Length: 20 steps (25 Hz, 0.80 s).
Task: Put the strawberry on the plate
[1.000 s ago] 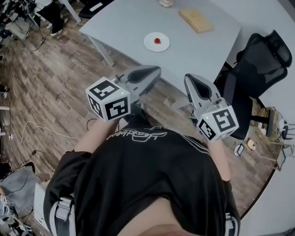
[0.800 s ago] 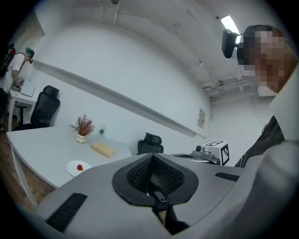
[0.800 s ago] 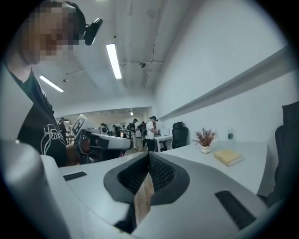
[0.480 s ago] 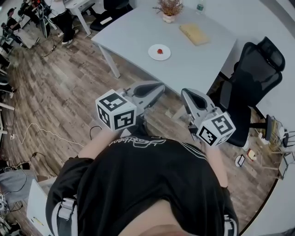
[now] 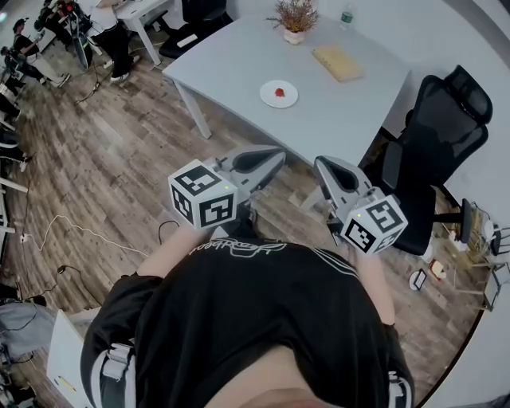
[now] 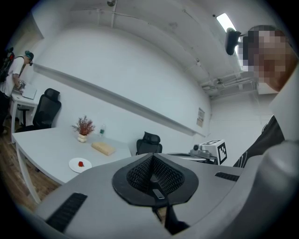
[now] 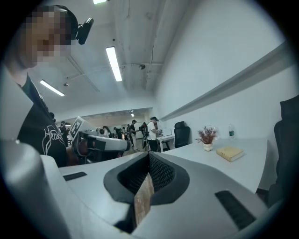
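A small red strawberry [image 5: 279, 92] lies on a white plate [image 5: 285, 99] near the front of the pale grey table [image 5: 239, 64]; the left gripper view also shows the strawberry [image 6: 81, 164] on the plate [image 6: 73, 165]. Both grippers are held close to the person's chest over the wooden floor, well short of the table. My left gripper [image 5: 271, 155] is shut with nothing in it; the left gripper view shows its jaws [image 6: 154, 179] together. My right gripper [image 5: 325, 163] is also shut and empty, its jaws [image 7: 148, 175] meeting in a thin line.
A tan book [image 5: 338, 61] and a potted dried plant [image 5: 294, 17] sit further back on the table. A black office chair [image 5: 434, 143] stands at the table's right end. Cables [image 5: 72, 227] trail over the floor at left; people stand at far desks [image 5: 111, 24].
The head view has tilted up, so the table and plate sit lower in frame and the plant shows. Both grippers stay shut and almost still near the chest.
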{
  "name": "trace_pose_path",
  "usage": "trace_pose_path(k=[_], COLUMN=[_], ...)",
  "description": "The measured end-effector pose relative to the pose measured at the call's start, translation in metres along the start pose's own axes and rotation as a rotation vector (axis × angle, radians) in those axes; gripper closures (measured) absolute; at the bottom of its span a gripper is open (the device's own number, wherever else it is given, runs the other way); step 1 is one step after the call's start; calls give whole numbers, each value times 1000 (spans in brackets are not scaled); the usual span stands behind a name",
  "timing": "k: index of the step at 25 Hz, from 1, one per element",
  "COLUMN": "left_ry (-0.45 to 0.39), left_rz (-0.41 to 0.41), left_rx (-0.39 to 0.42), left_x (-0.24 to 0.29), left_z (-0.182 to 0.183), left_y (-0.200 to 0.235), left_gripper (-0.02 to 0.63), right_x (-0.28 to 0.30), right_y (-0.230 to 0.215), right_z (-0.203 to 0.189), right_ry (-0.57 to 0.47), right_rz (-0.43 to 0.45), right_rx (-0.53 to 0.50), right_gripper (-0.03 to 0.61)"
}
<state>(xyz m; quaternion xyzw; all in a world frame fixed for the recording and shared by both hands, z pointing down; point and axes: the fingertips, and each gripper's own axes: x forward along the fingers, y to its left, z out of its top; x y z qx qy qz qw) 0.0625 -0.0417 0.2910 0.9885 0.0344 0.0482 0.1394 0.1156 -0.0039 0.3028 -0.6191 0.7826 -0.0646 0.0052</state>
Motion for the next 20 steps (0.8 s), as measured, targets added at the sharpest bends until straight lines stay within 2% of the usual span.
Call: trace_pose_path(k=[14,20], left_ry=[-1,1], left_rz=[4,9], left_rx=[-1,-7], left_x=[-1,-12], left_z=[-2,-9], left_y=[-17,-24], left_gripper=[607,607], right_x=[-17,-18], right_y=[4,19], right_z=[0,-6], right_ry=[6,7], right_rz=[0,12], right_rx=[-13,-8], right_gripper=[569,569])
